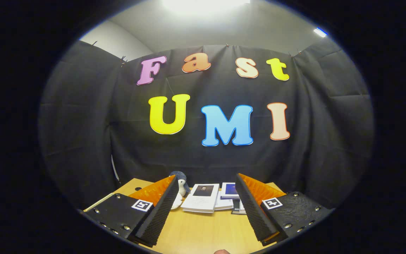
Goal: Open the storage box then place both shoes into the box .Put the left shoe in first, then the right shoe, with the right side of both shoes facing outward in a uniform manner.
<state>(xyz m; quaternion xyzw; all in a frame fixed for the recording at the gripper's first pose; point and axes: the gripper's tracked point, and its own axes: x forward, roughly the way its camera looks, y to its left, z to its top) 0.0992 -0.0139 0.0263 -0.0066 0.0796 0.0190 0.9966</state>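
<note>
We see the tool (pixel 206 208) held above a wooden worktop (pixel 203 231), its two fingers (pixel 160 208) spread wide apart with nothing between them but bare wood. Each finger carries one small square marker on its upper face, so we count two markers in all.

Beyond the fingertips, toward the far edge of the worktop, we count one small stuffed penguin (pixel 180 188) with a dark head and a white belly; it stands upright just behind the tip of the left finger, which hides part of it. Beside the penguin lies a loose pile of printed matter. We make out one white booklet (pixel 202 198) with a dark picture on its cover, lying flat and nearest to us, and one booklet with a blue cover (pixel 229 189) just behind it and toward the right finger. More paper sits under and beside these two, partly behind the right finger, and we cannot count those sheets with confidence.

Behind the worktop hangs the black cloth (pixel 83 141) of the booth's wall, pinned along its top edge, with a pale ceiling and two lights (pixel 203 4) above it.

The storage box and the two shoes are not among the things ahead of the tool at this moment, so we cannot tell where they lie.
</note>
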